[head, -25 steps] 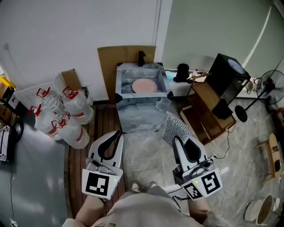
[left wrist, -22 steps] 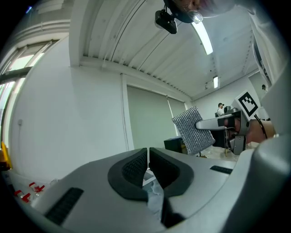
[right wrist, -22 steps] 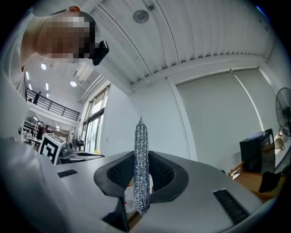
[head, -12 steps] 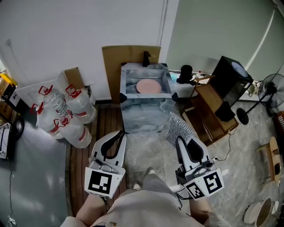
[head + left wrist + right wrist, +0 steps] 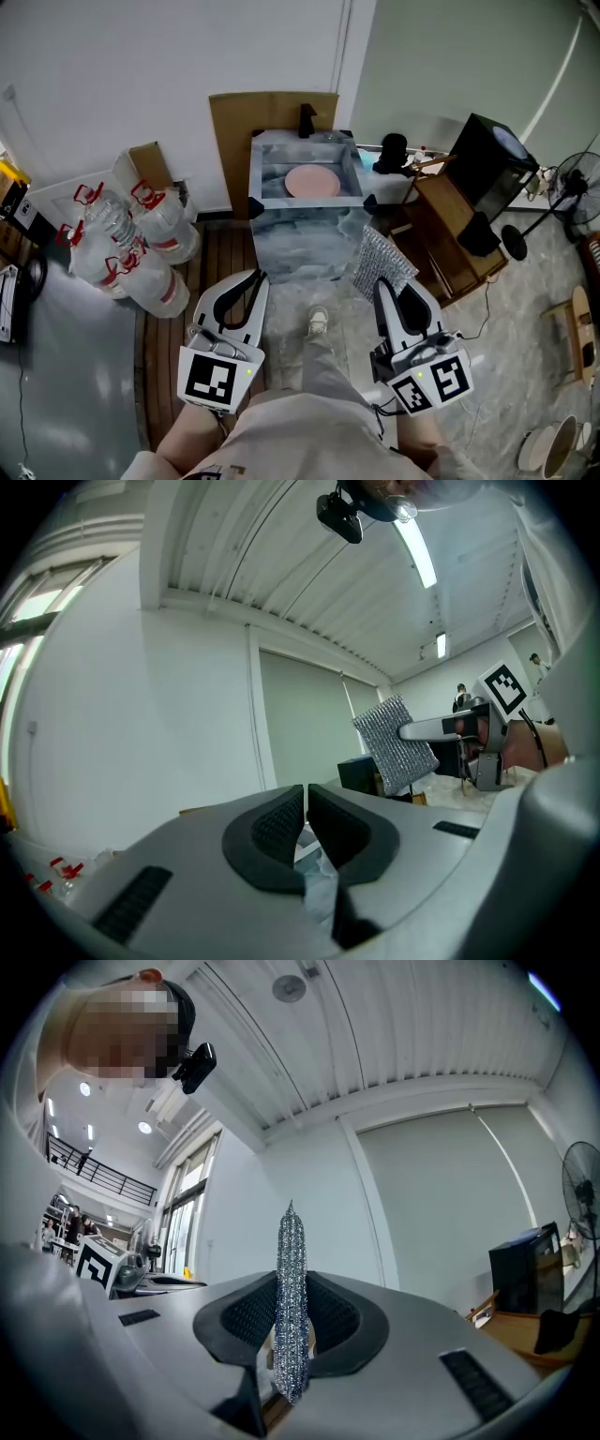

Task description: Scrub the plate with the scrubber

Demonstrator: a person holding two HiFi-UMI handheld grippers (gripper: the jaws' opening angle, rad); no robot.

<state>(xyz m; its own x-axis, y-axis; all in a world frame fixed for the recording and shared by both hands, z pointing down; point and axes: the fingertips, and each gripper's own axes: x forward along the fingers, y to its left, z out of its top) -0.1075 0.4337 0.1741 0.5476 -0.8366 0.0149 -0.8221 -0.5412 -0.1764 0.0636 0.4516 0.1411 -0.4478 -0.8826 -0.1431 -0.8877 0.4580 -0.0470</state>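
Note:
A pink plate (image 5: 310,180) lies in the marbled grey sink (image 5: 302,244) against the far wall in the head view. My right gripper (image 5: 379,284) is shut on a silver mesh scrubber (image 5: 382,262), which stands edge-on between its pads in the right gripper view, scrubber (image 5: 291,1307). The scrubber hangs in front of the sink, well short of the plate. My left gripper (image 5: 261,275) is shut with nothing between its jaws, held low beside the right one. In the left gripper view the scrubber (image 5: 396,744) shows to the right of the left gripper (image 5: 306,810).
Large water bottles (image 5: 131,246) with red handles stand at the left. A cardboard sheet (image 5: 231,141) leans behind the sink. A wooden shelf (image 5: 442,225) and a black box (image 5: 487,169) stand to the right, with a fan (image 5: 581,187) beyond. The person's foot (image 5: 318,322) is on the floor before the sink.
The view has shifted a little closer to the sink, and a leg and foot have come forward between the grippers. Both grippers keep their hold and pose.

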